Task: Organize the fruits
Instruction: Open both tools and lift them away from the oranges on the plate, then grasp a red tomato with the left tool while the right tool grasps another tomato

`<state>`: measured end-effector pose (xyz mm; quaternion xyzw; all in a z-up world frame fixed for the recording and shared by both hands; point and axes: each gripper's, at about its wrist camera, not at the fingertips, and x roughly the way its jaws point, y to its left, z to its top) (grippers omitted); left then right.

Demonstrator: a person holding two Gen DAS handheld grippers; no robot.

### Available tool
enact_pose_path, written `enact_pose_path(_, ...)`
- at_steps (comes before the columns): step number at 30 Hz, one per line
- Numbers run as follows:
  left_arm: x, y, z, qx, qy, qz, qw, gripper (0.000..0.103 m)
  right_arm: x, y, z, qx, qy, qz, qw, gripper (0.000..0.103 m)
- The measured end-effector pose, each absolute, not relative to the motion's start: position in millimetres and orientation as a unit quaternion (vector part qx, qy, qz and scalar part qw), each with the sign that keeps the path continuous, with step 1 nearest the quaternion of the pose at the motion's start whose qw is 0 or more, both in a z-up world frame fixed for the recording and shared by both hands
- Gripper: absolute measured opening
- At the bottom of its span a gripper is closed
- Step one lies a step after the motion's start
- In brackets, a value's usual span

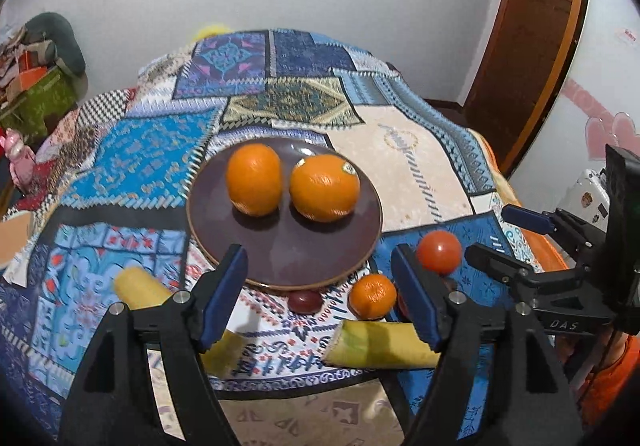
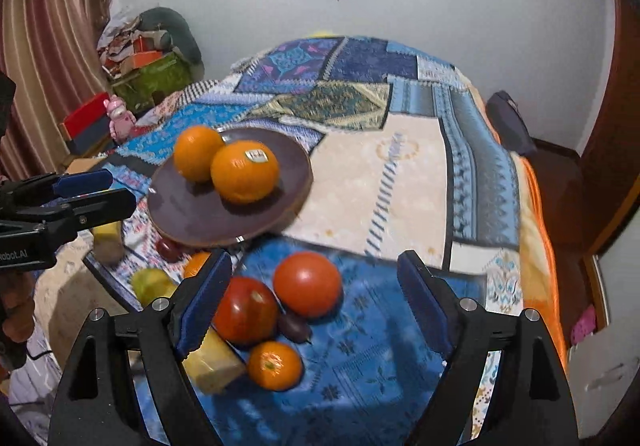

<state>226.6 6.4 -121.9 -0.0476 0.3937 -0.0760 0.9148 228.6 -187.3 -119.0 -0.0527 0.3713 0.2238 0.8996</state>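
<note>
Patchwork blue tablecloth point(image 2: 400, 181), brown plate point(image 1: 280, 246), white wall point(image 2: 460, 5)

White letters "DAS" stand on the black plastic body of the right gripper point(image 1: 524, 242), seen from the left wrist camera. On the black body of the left gripper point(image 2: 86, 191), at the left edge of the right wrist view, white lettering is cut off by the frame — only "obot.AI" can be read. The large round orange with a white oval sticker point(image 2: 244, 171), on the dark brown round plate point(image 2: 192, 213), bears print too small to read.
</note>
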Motion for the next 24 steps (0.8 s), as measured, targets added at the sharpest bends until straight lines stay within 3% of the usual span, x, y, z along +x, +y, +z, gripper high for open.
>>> enact_pose_path(5, 236.9, -2.4, -136.4, -0.052, 0.409, -0.083, 0.907, 0.074, 240.8, -190.2, -137.5, -0.032, 0.399, 0.225, 0.888, 0.067)
enact_pose_path(24, 251.4, -10.0, -161.7, -0.057, 0.433, -0.096, 0.894, 0.074, 257.5, -178.2, -163.6, 0.022, 0.446, 0.249, 0.859, 0.066)
